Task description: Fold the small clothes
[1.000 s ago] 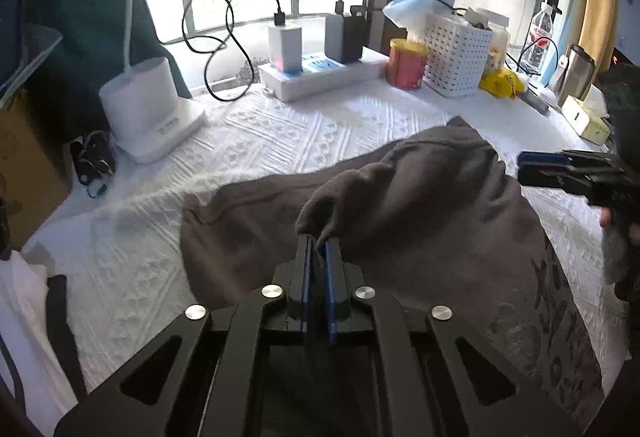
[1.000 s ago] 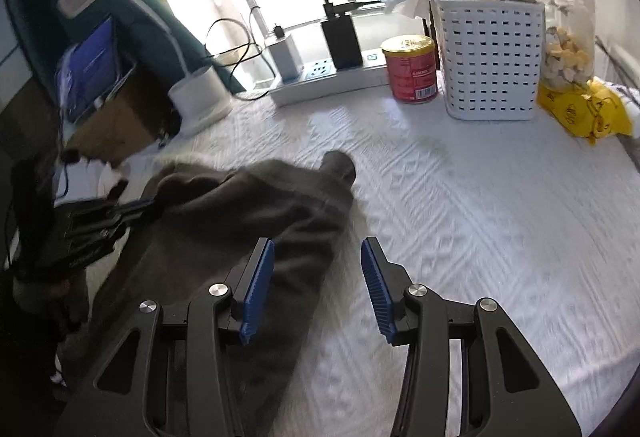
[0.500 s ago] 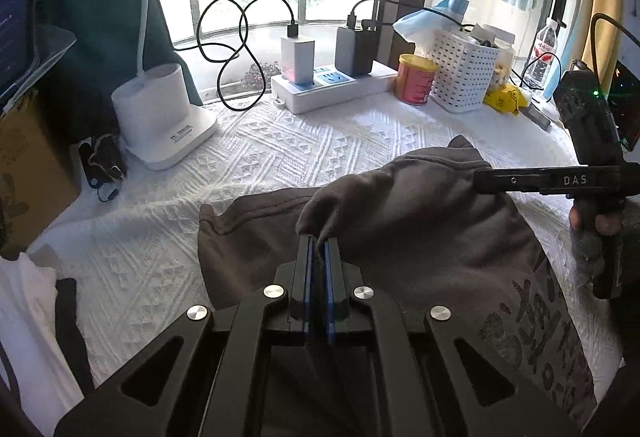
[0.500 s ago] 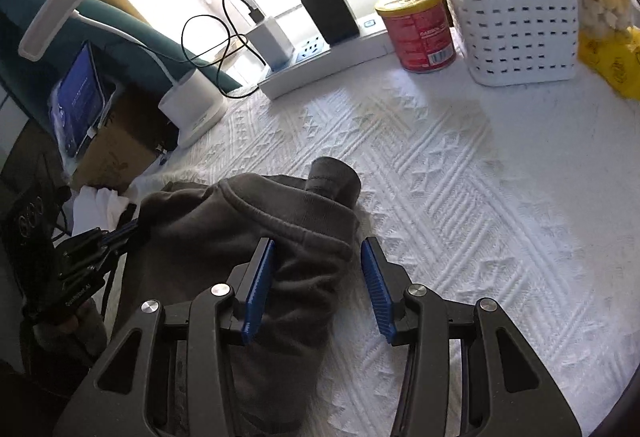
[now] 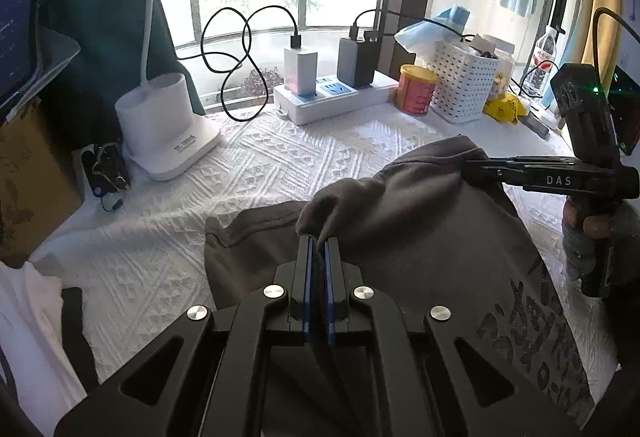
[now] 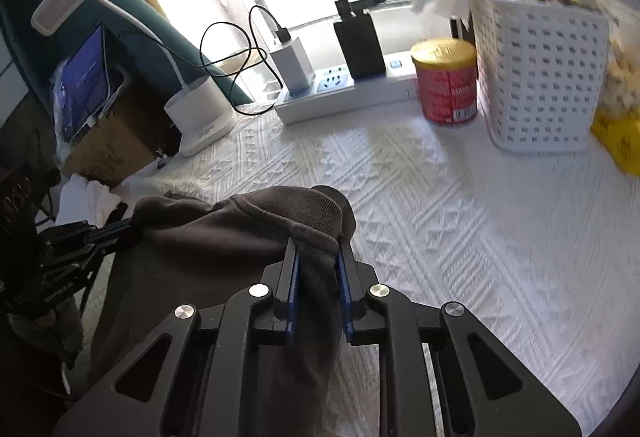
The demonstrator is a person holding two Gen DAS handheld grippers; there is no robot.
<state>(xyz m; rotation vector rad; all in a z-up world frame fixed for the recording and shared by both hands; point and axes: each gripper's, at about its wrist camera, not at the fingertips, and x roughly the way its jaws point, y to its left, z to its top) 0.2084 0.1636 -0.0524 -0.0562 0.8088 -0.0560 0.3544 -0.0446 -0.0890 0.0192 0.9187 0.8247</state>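
I had the left gripper [image 5: 316, 257] pinching the grey garment's [image 5: 420, 237] edge; the right gripper's [image 6: 318, 277] jaws were closing on its waistband. It lay bunched on the white cloth [image 6: 440, 217], no finished fold showing, so most work remained.

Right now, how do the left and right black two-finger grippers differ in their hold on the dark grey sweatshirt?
The left gripper is fully shut on a thin pinch of the dark grey sweatshirt; the right gripper has its jaws closing around a thicker bunched fold at the ribbed edge, pads wider apart. Both grip the same garment, over the white textured cloth.
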